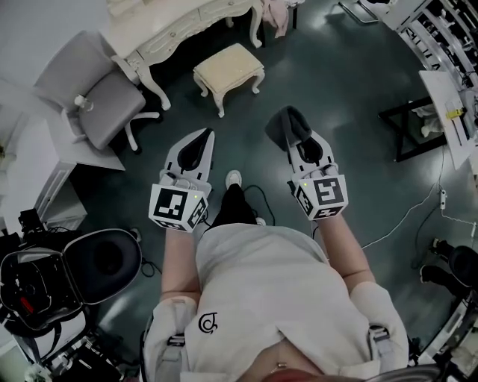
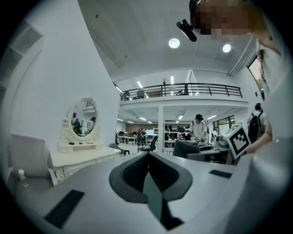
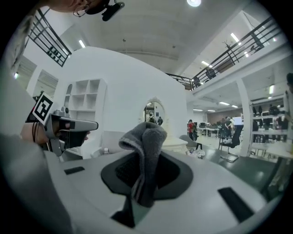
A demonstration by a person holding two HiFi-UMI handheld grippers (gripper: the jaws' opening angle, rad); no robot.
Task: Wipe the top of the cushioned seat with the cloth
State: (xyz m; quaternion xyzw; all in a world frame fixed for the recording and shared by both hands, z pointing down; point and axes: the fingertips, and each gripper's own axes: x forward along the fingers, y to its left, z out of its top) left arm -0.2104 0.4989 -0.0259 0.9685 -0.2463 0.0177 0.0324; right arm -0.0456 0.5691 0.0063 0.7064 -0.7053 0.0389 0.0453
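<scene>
The right hand-held gripper [image 1: 300, 140] is clamped on the grey cloth [image 3: 146, 137], which bunches up above its jaws. The left hand-held gripper [image 2: 148, 161] has its jaws pressed together with nothing between them. The cushioned seat [image 1: 228, 69] stands on the floor [image 1: 336, 82] just beside the white dressing table [image 1: 187, 22], well apart from the cloth.

- A large open-plan research hall: a railed mezzanine [image 2: 183, 89] ran above rows of desks [image 2: 125, 137].
- A staged bedroom corner held an ornate white dressing table [image 1: 179, 30], oval mirror [image 2: 82, 119] and cushioned stool [image 1: 228, 69].
- Cables [image 1: 403, 216] and an open equipment case [image 1: 67, 276] lay on the dark floor [image 1: 328, 82].
</scene>
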